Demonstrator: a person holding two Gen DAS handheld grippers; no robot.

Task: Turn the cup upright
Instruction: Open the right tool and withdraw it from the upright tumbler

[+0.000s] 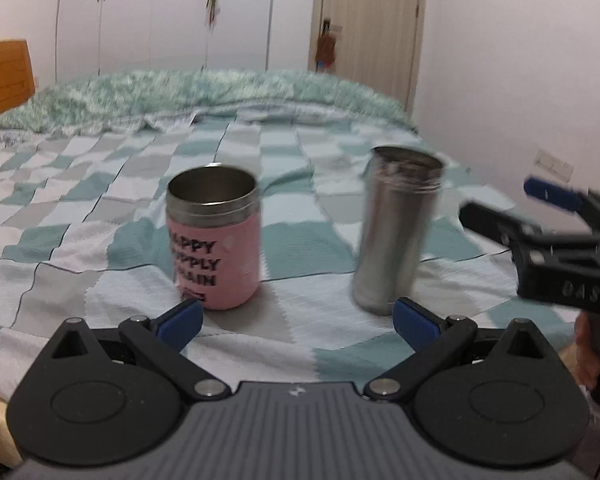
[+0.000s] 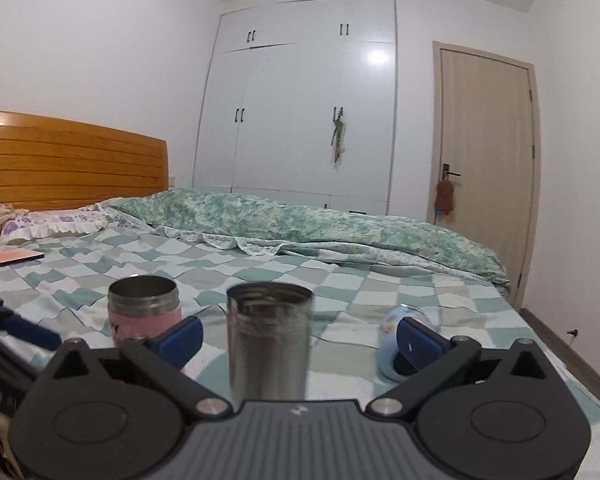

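A pink steel cup [image 1: 214,240] with black lettering stands upright on the checked bed cover; it also shows in the right wrist view [image 2: 144,308]. A tall plain steel cup [image 1: 396,232] stands upright to its right, and shows between the right gripper's open fingers [image 2: 269,344]. A light blue patterned cup [image 2: 396,344] lies on its side by the right gripper's right pad. My left gripper [image 1: 298,326] is open and empty, just short of both standing cups. My right gripper [image 2: 300,338] is open, apart from the steel cup; it also appears in the left wrist view [image 1: 540,216].
The checked bed cover [image 2: 340,280] spans the bed. A rumpled green duvet [image 2: 300,220] lies across the far side. A wooden headboard [image 2: 72,156], a flat pink item [image 2: 8,258], white wardrobes [image 2: 300,100] and a door [image 2: 484,132] lie beyond.
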